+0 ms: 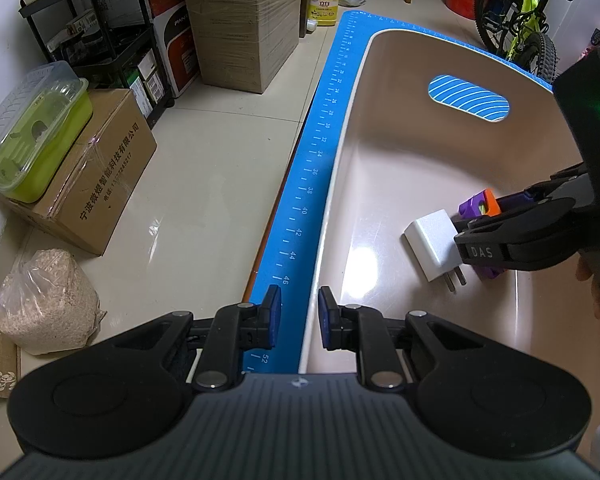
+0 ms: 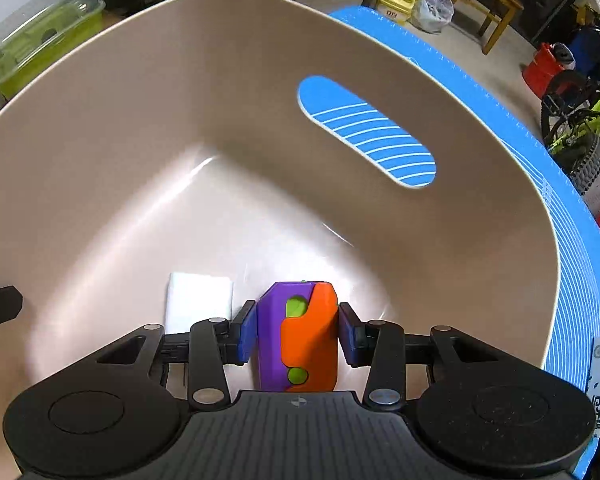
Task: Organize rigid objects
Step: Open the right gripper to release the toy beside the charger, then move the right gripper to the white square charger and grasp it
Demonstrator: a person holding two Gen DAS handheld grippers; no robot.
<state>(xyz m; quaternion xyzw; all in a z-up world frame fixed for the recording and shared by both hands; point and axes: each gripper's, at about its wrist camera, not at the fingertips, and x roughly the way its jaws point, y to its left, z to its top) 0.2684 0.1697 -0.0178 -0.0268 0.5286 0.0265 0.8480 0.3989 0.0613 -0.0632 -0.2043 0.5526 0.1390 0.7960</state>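
The right gripper point(image 2: 298, 330) is down inside the beige bin point(image 2: 100, 128), its blue pads point(image 2: 246, 330) set on either side of a purple-and-orange toy point(image 2: 298, 336). The pads look to be touching the toy's flanks, so I take it as pinched, though whether it is about to be let go or has only now been taken up I cannot tell. The toy sits low over the bin floor, just beside a white charger point(image 1: 434, 246) that lies flat with its prongs pointing toward the near wall. Putting the toy next to the charger makes sense: the bin seems to be where the hard items are gathered.

The left gripper point(image 1: 299, 318) hangs over the bin's near rim, above the edge of the blue mat point(image 1: 312, 184), its jaws spread and holding nothing. It is well apart from the toy, probably kept out of the way while the other hand works.
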